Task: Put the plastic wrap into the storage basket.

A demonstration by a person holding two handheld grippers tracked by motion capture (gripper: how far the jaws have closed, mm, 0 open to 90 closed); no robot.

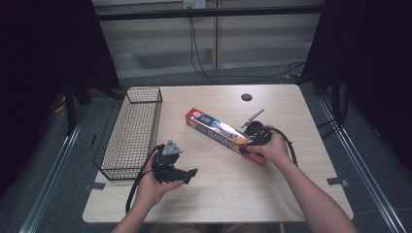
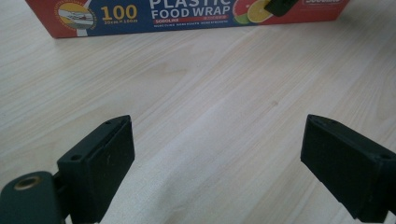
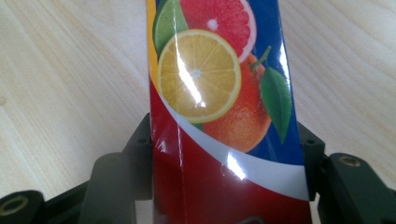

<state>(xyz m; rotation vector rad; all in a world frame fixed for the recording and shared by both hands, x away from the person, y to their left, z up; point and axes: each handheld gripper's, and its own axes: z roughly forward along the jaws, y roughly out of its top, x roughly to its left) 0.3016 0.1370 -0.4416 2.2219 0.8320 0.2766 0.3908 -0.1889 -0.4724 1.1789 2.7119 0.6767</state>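
The food wrap box (image 1: 224, 136) lay on the surface (image 1: 272, 194) at frame centre, its long axis slanting from upper left to lower right. The right tool (image 1: 253, 141) pinched its lower-right end; the left tool (image 1: 187, 175), lower left, stood spread and empty.

A food wrap box (image 1: 224, 134) lies slantwise on the wooden table (image 1: 218, 194), right of the wire basket (image 1: 131, 133); the right gripper (image 1: 249, 140) clasps the box's near end; the left gripper (image 1: 190, 174) hovers low just beside the basket's near right corner, apart from the box
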